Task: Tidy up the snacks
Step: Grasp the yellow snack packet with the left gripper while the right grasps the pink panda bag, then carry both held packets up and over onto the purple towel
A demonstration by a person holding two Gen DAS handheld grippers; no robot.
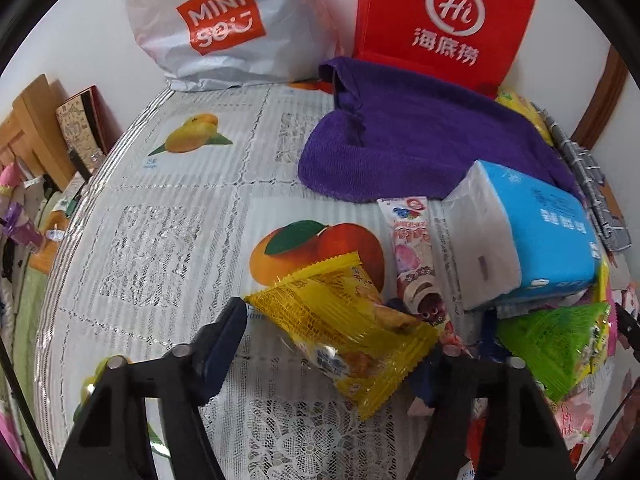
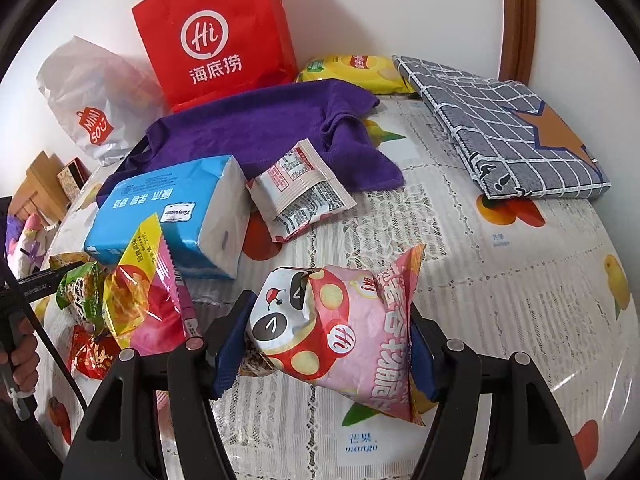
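Left wrist view: the surface (image 1: 168, 200) wears a lace-patterned cloth printed with fruit, and a white wall stands behind its far edge. There a white Miniso bag (image 1: 224, 24) and a red paper bag (image 1: 444, 20) stand upright, with a purple towel (image 1: 420, 136) spread in front of them; what the bags hold cannot be seen. A blue tissue pack (image 1: 548, 232) lies toward the right edge, a pink wafer stick (image 1: 412, 248) just beside it. The left gripper (image 1: 332, 344) has a yellow snack packet (image 1: 352, 320) between its jaws; the left pad stands clear of it and the right pad is hidden, so a grasp cannot be told. A green packet (image 1: 556, 344) lies to the right.

Right wrist view: the right gripper (image 2: 328, 344) is clenched on a pink snack bag (image 2: 344, 332), lifted above the near edge. To its left a pile of packets (image 2: 136, 296) lies against the tissue pack (image 2: 172, 208). A white sachet (image 2: 296, 192) rests on the towel's (image 2: 260, 132) hem. A checked folded cloth (image 2: 508, 128) and a yellow chip bag (image 2: 352, 72) sit at the far right corner.
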